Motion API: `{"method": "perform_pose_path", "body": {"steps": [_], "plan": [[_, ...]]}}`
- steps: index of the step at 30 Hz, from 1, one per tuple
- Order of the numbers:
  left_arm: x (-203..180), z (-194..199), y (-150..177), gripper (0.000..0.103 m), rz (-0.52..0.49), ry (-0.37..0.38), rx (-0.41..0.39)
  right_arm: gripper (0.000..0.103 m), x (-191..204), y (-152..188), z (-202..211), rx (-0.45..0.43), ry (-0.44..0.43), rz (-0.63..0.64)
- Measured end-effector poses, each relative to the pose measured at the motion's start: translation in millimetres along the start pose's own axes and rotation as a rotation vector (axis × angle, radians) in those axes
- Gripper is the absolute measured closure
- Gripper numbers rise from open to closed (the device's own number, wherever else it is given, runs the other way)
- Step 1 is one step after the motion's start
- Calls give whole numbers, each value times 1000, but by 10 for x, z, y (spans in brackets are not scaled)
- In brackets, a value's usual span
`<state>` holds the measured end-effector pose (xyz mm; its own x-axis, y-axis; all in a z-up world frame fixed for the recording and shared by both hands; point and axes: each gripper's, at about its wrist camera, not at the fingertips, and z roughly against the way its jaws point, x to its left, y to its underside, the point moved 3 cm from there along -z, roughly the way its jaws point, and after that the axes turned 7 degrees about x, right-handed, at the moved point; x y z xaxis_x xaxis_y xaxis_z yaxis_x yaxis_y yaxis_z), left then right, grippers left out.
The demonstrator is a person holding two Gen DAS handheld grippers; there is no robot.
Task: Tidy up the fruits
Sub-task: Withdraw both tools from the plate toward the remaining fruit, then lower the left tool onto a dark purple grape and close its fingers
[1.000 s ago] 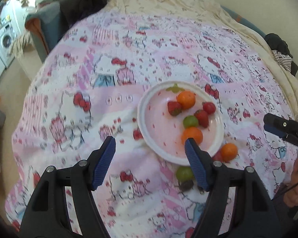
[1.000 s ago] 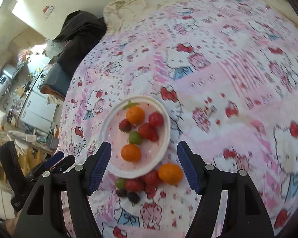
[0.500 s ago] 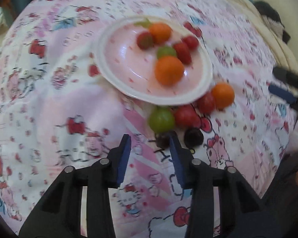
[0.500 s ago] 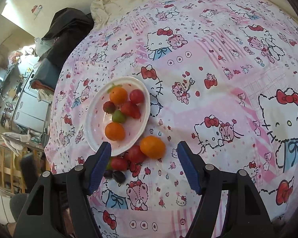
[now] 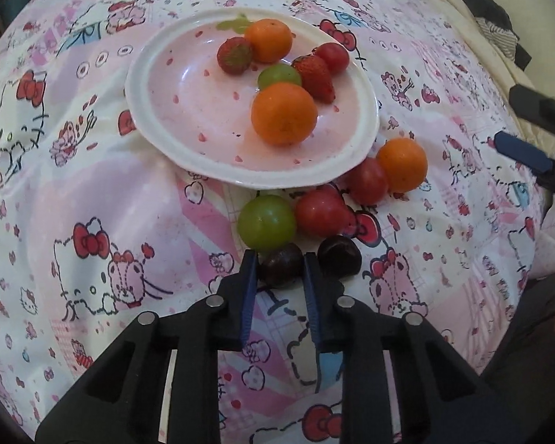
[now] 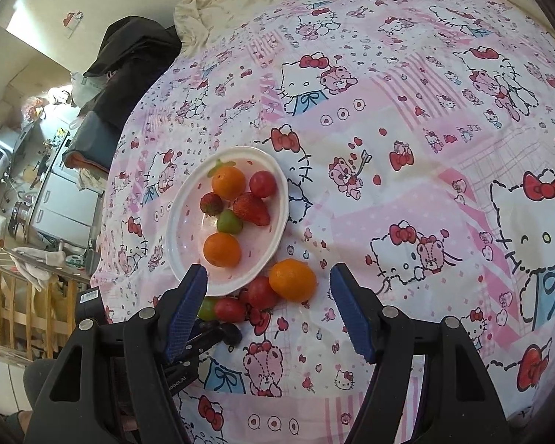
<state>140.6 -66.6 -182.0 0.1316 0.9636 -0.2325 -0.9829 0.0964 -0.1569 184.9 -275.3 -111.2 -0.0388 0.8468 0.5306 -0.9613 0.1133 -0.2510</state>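
the left gripper (image 5: 280, 264) has just been closing, and its blue pads now sit against both sides of a dark cherry (image 5: 280, 267) lying on the patterned bedsheet (image 5: 92, 185), just below the green grape (image 5: 266, 222). a second dark cherry (image 5: 339, 257) lies just to the right of the held one, close beside the right-hand finger. the white plate (image 5: 148, 85) sits a little beyond, already holding two oranges, two strawberries, a green grape and a red tomato, while a loose orange (image 5: 402, 164) and two red tomatoes (image 5: 322, 212) wait on the sheet by its near rim. the right gripper (image 6: 268, 305) hangs with its jaws wide apart and nothing between them, over the loose fruit near the plate edge. the step in hand looks like picking this cherry up to carry it to the plate. to do it well, the squeeze should stay light, since the fruit is small, round and soft and could pop out or bruise. lifting straight up first would help avoid nudging the grape and the neighbouring cherry, which could roll on the soft sheet. the open left side of the plate looks like the easiest spot to set it down without knocking the fruit already there.
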Motion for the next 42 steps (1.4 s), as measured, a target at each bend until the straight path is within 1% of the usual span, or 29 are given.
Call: {"method": "perform_pose_path", "body": {"steps": [2,5,6,7,10,15,17,18,20,22,29,36,37,40,42], "plan": [[-18,33,31,89,-9,11,4,31,1,-8,-24,6,2,-1],[-61,154,84,90,-30,1,-11,31,21,-20,-62,15,-2,2],[-62,199,96,93,-35,4,-18,31,33,-24,-78,19,1,6],[-62,238,101,101,-42,4,-22,31,38,-25,-89,21,3,8],[-28,294,104,101,-39,5,-32,31,60,-28,-140,34,7,13],[33,239,98,101,-5,2,-14,31,97,-10,-183,44,16,24],[49,227,97,100,20,17,-7,31,102,0,-181,44,21,29],[47,220,100,98,26,13,-3,31,96,5,-181,45,25,30],[20,182,92,86,26,15,4,31,78,9,-179,47,26,24],[-21,123,75,82,21,9,-1,31,61,9,-172,46,26,18],[-129,-54,15,81,-21,8,20,31,30,0,-147,42,28,12],[-91,-86,-44,80,15,51,20,31,47,-5,-174,51,26,16],[-92,-91,-49,78,18,57,19,31,52,-4,-179,52,27,18],[-116,-99,-60,65,37,88,5,31,66,-2,-192,57,26,22],[-155,-108,-59,64,24,74,-7,31,69,-2,-196,57,27,25]]}}
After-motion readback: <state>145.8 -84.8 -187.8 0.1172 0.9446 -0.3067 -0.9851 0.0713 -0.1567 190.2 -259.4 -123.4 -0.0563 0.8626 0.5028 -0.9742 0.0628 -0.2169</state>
